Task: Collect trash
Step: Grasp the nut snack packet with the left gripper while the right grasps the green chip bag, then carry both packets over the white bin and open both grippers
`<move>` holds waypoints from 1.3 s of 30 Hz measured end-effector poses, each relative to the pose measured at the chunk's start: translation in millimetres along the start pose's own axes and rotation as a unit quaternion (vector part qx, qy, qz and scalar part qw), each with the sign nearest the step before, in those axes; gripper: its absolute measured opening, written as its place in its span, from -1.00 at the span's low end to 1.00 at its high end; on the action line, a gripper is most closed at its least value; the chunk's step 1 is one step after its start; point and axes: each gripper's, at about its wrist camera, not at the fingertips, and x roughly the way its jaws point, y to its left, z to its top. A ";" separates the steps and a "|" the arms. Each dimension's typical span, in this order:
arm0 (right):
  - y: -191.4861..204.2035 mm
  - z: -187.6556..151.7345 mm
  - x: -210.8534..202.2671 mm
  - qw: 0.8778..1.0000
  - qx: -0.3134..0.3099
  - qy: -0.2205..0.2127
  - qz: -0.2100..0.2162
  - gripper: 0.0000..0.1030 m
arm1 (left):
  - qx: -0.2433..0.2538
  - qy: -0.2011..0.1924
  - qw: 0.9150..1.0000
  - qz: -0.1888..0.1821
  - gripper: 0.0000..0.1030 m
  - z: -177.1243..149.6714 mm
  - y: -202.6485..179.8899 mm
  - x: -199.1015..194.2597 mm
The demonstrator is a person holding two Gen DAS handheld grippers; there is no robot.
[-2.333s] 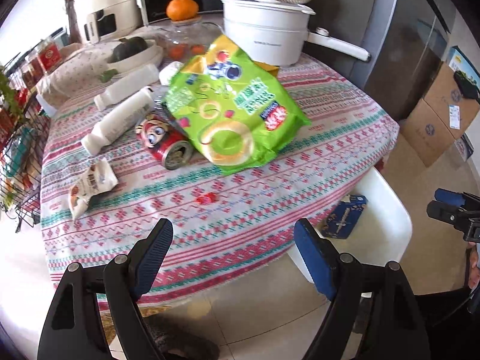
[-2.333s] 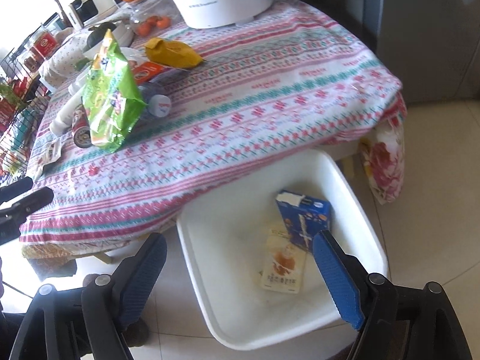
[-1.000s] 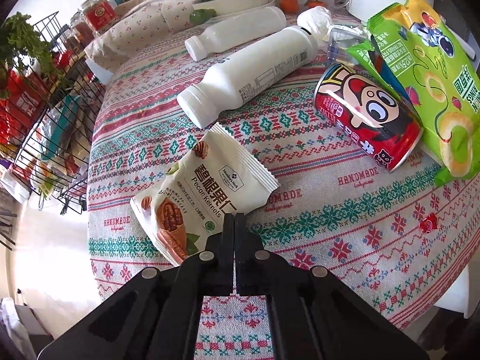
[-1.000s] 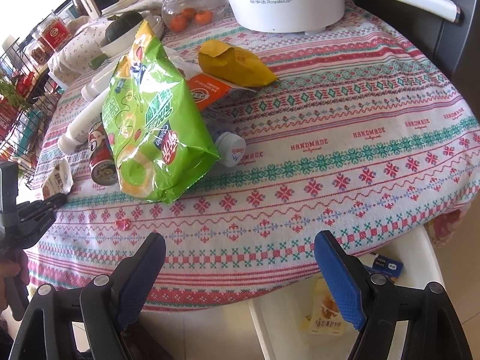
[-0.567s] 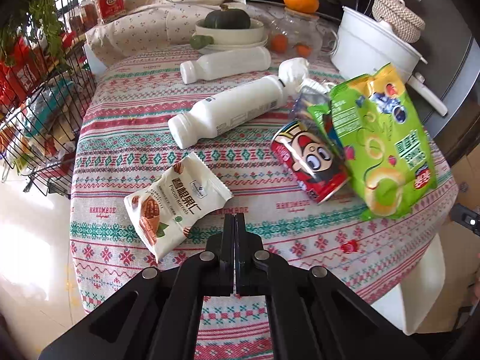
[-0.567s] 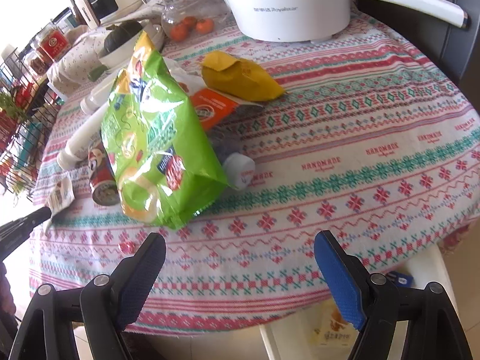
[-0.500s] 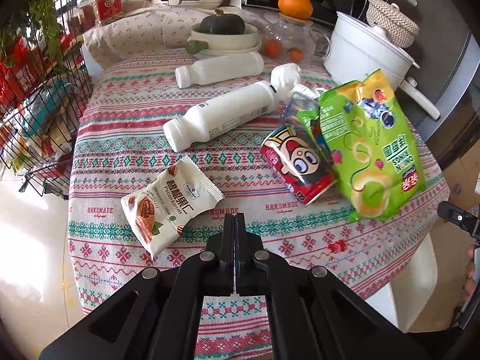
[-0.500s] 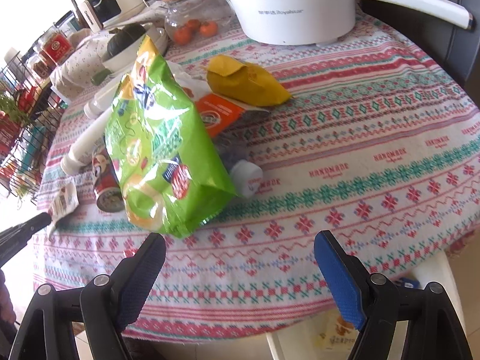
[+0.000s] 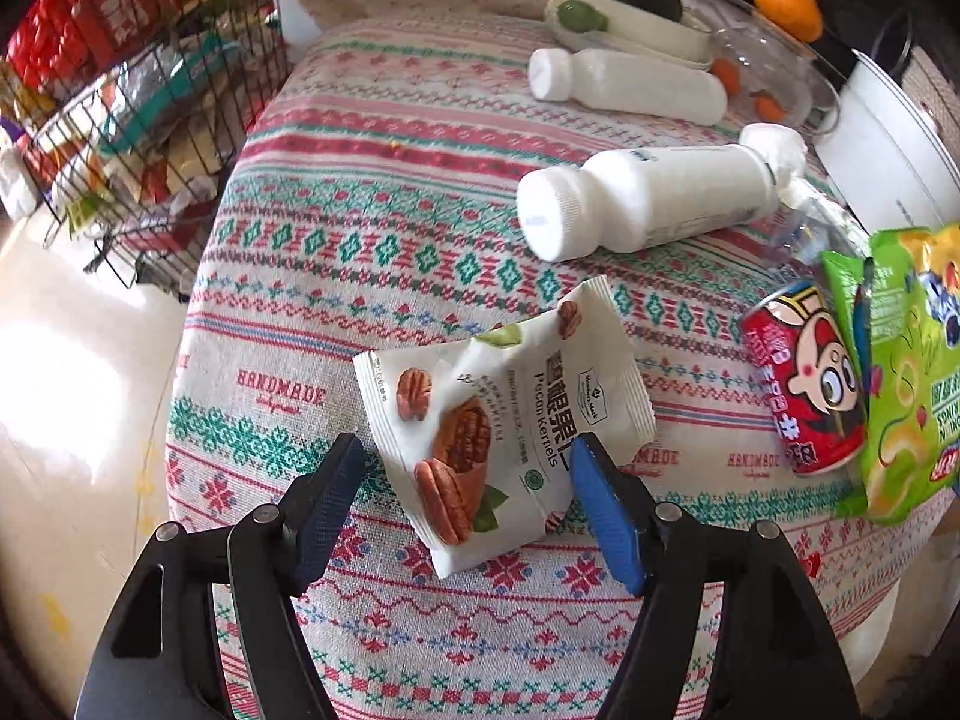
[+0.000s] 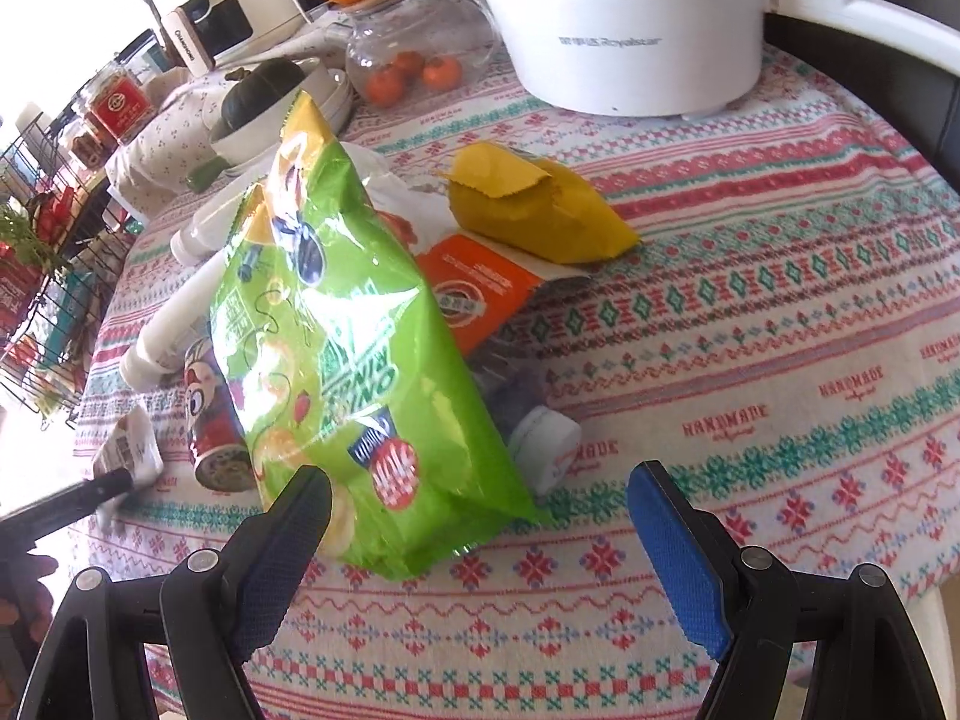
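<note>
A white pecan kernels packet (image 9: 504, 426) lies on the patterned tablecloth (image 9: 372, 252). My left gripper (image 9: 465, 468) is open, its blue pads either side of the packet's near end. A red cartoon can (image 9: 804, 378), a green snack bag (image 9: 906, 372) and two white bottles (image 9: 648, 204) lie beyond. My right gripper (image 10: 477, 510) is open just in front of the green snack bag (image 10: 354, 360). A yellow wrapper (image 10: 534, 210), an orange packet (image 10: 480, 288) and a clear bottle's white cap (image 10: 546, 438) lie behind it.
A white cooker pot (image 10: 624, 18), a glass jar of small oranges (image 10: 414, 60) and a bowl with a dark squash (image 10: 264, 102) stand at the back. A wire rack of goods (image 9: 120, 96) stands left of the table.
My left gripper has opened and moved forward so that its pads flank the pecan packet. My right gripper has moved closer to the green snack bag.
</note>
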 end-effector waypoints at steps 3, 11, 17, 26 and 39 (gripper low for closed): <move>3.9 4.8 8.5 1.000 -0.009 -0.001 0.007 0.66 | 0.000 -0.016 1.000 0.005 0.16 1.2 -2.5 0.2; 9.0 9.7 30.5 1.000 -0.021 -0.003 0.015 0.63 | -0.017 -0.020 1.000 -0.006 -0.60 1.7 3.1 -5.1; 19.4 5.4 34.1 0.998 -0.059 -0.011 0.010 0.17 | -0.005 -0.030 0.999 -0.016 -0.78 0.9 -6.0 -24.5; 27.2 -4.4 15.0 0.996 -0.081 -0.011 0.041 -0.81 | 0.024 -0.061 0.998 -0.026 -0.82 -8.1 -25.0 -58.1; 48.7 -21.5 -59.6 0.988 -0.128 -0.063 0.064 -0.88 | 0.031 -0.106 0.991 -0.078 -0.83 -26.9 -34.2 -117.1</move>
